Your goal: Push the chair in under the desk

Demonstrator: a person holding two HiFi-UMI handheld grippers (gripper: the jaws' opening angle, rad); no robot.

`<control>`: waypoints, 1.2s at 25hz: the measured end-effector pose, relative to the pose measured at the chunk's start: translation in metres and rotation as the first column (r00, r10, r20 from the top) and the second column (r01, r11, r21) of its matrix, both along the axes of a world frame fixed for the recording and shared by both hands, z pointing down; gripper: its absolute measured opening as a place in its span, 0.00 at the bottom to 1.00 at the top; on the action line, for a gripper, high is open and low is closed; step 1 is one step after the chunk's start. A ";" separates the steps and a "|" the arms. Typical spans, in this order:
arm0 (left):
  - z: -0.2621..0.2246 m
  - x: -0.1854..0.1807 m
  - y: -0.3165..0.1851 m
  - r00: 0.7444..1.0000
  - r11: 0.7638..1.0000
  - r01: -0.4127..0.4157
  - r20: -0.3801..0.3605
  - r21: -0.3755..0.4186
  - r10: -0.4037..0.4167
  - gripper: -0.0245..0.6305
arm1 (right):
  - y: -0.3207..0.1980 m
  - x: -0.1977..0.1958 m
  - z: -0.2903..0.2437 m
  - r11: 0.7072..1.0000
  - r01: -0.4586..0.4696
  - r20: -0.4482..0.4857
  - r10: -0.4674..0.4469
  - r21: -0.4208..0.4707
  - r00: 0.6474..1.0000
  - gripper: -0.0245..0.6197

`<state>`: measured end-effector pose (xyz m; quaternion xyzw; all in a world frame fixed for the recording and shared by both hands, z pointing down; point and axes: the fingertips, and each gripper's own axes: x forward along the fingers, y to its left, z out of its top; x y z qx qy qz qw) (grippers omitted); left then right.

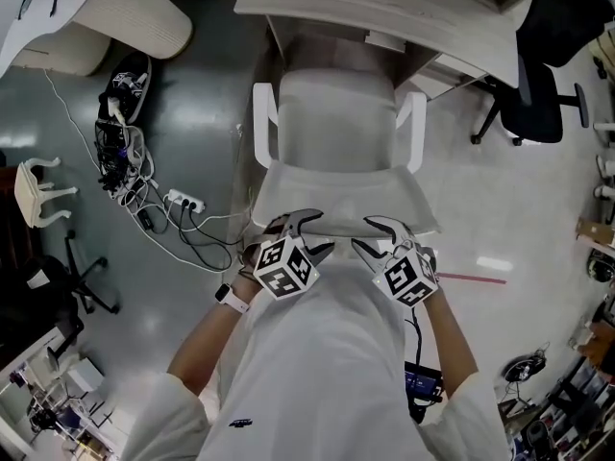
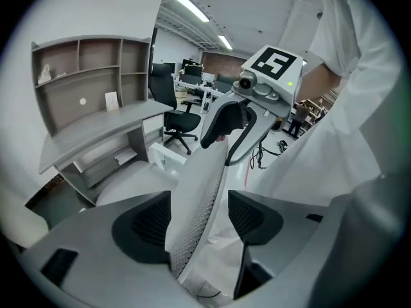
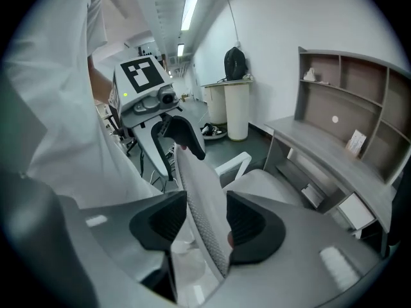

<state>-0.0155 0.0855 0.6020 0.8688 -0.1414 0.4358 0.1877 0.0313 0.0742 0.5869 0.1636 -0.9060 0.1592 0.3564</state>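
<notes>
A white chair (image 1: 336, 123) stands facing the grey desk (image 1: 384, 8), its seat partly under the desk's edge. Its mesh backrest (image 1: 336, 192) is the part nearest me. My left gripper (image 1: 325, 230) straddles the backrest's top edge on the left side, and my right gripper (image 1: 360, 232) does so on the right. In the left gripper view the backrest (image 2: 199, 197) runs between the left gripper's (image 2: 200, 220) wide-apart pads, with a gap on one side. In the right gripper view the backrest (image 3: 202, 204) passes between the right gripper's (image 3: 207, 226) spread pads, which do not clamp it.
A power strip with tangled cables (image 1: 183, 202) lies on the floor at the left. A black office chair (image 1: 533, 104) stands at the right of the desk. A shelf unit (image 2: 90, 63) sits on the desk. A pale bin (image 3: 236, 111) stands beyond the desk.
</notes>
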 end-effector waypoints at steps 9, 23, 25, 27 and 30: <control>0.019 -0.004 0.009 0.994 0.996 -0.086 0.066 -0.002 0.086 0.44 | 0.016 0.010 0.036 0.991 0.132 -0.125 -0.131 0.004 0.983 0.38; 0.029 -0.007 0.010 0.964 0.981 -0.196 0.181 -0.003 0.193 0.24 | 0.020 0.009 0.052 0.959 0.274 -0.277 -0.246 0.069 0.929 0.24; 0.029 -0.008 0.009 0.965 0.981 -0.192 0.181 -0.001 0.189 0.24 | 0.019 0.008 0.053 0.960 0.270 -0.279 -0.239 0.077 0.930 0.24; 0.029 -0.009 0.005 0.967 0.982 -0.186 0.180 0.004 0.183 0.24 | 0.016 0.007 0.053 0.961 0.265 -0.280 -0.233 0.081 0.931 0.24; 0.030 -0.008 -0.002 0.968 0.984 -0.180 0.181 0.009 0.176 0.24 | 0.009 0.008 0.054 0.962 0.259 -0.278 -0.226 0.086 0.934 0.24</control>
